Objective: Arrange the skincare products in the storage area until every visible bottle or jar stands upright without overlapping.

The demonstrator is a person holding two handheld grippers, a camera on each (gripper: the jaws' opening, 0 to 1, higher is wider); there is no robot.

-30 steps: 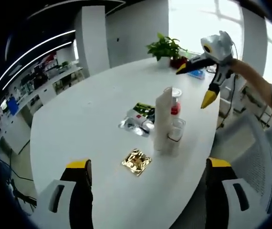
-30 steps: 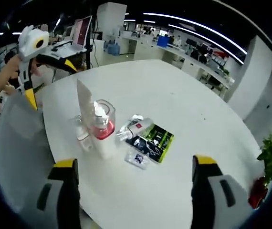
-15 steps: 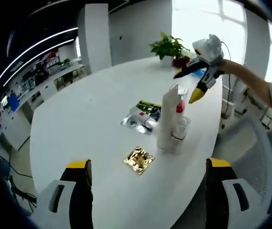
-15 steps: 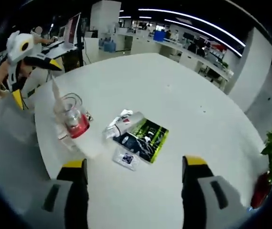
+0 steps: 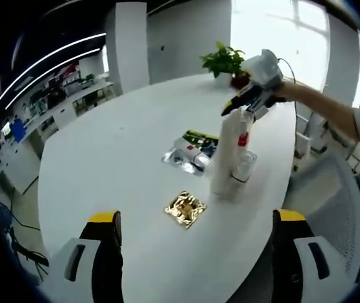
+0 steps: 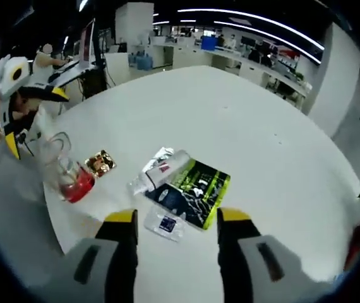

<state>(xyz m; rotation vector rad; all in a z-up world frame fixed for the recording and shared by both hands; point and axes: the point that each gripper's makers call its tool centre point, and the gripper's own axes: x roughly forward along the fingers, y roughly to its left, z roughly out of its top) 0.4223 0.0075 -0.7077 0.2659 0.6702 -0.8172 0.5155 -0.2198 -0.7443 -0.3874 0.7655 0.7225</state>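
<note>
1. A white oval table [image 5: 104, 158] carries every item. In the left gripper view it runs back toward a potted plant [image 5: 223, 60] and bright windows; the right gripper view looks the other way, toward office desks and monitors.
2. The left gripper [image 5: 196, 221] hangs over the table's near edge with its jaws spread wide and nothing between them. In the right gripper view it appears at the far left [image 6: 31, 117], held in a person's hand.
3. The right gripper [image 6: 177, 218] has its jaws fairly close together but parted, holding nothing. In the left gripper view it reaches in at the top of the tall bottle [image 5: 246, 104]; whether it touches the bottle cannot be told.
4. A tall white bottle [image 5: 227, 151] stands upright near the table's right edge.
5. Touching it is a clear container with red inside [image 6: 66, 173], upright.
6. A green and black packet [image 6: 196, 189] lies flat mid-table.
7. A clear tube with a red label [image 6: 164, 170] lies on its side against the packet.
8. A small clear sachet [image 6: 165, 222] lies flat just beside the packet, near the right gripper's jaws.
9. A gold foil square [image 5: 184, 209] lies flat, apart from the rest.
</note>
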